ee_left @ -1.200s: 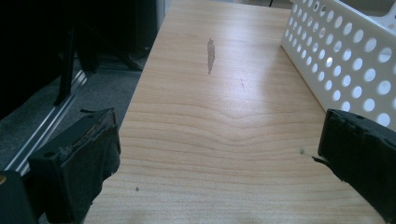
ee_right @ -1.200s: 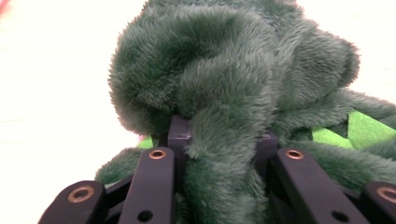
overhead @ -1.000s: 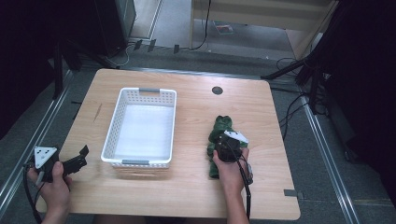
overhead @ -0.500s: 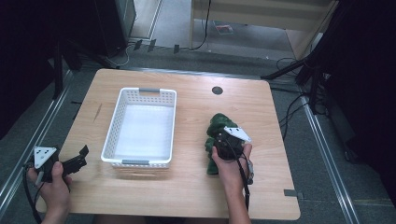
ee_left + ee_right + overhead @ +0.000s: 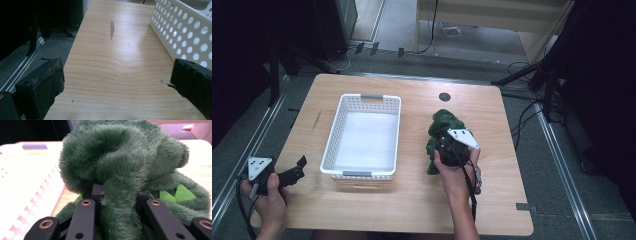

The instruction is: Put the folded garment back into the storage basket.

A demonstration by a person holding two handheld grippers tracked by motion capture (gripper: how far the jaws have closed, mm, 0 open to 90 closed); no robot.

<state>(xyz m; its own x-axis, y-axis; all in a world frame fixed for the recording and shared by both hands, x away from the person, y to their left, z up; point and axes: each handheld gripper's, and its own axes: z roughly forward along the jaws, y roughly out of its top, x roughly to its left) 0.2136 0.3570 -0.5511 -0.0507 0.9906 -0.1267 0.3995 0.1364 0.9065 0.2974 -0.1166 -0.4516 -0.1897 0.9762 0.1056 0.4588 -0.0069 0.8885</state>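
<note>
- Setting: lab / recording rig, not a home.
- Table (image 5: 412, 210): lone light-wood top w/ cable hole (image 5: 444, 96), on grey carpet floor (image 5: 397, 30).
- Surrounds: metal floor rails (image 5: 562, 160), loose cables (image 5: 524, 112), black stands & curtains (image 5: 607, 75).

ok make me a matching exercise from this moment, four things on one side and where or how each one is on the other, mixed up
Things:
1. white basket
2. green plush toy
3. left tongs
4. right tongs

States:
A. open, over bare wood near the table's left front corner
B. empty, in the middle of the table
C. shut on soft green fur
D. bunched up, right of the basket

Pairs: 1-B, 2-D, 3-A, 4-C
</note>
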